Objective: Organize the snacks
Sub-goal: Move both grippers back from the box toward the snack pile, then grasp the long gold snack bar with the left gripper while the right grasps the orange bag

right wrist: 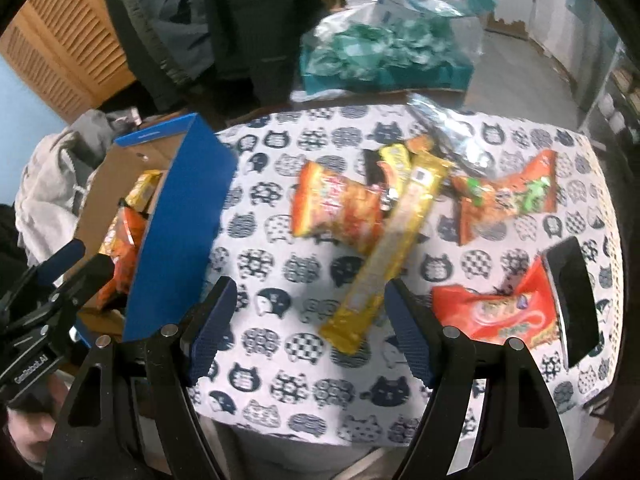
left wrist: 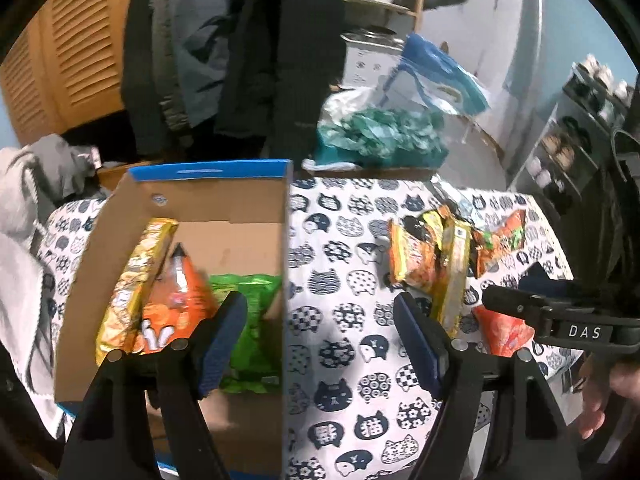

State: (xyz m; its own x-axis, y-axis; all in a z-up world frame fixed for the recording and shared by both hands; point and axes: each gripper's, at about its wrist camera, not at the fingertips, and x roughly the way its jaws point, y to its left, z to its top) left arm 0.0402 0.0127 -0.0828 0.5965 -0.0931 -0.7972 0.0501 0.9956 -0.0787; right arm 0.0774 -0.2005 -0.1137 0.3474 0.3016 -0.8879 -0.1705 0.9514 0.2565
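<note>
A cardboard box (left wrist: 224, 208) with blue outer walls (right wrist: 180, 216) stands on the left of the table. It holds a yellow packet (left wrist: 132, 280), an orange packet (left wrist: 176, 304) and a green packet (left wrist: 248, 320). My left gripper (left wrist: 320, 332) is open and empty, straddling the box's right wall. My right gripper (right wrist: 308, 320) is open and empty over the table, with the near end of a long yellow packet (right wrist: 388, 256) between its fingers. An orange-red packet (right wrist: 336, 208), an orange and green packet (right wrist: 508, 200) and a red packet (right wrist: 496, 312) lie on the table.
The table has a cat-print cloth (right wrist: 280, 264). A black flat object (right wrist: 568, 300) lies by the red packet. A bag of teal wrappers (right wrist: 376, 52) sits at the back. Dark coats (left wrist: 240, 48) hang behind, and grey clothing (left wrist: 24, 216) lies at the left.
</note>
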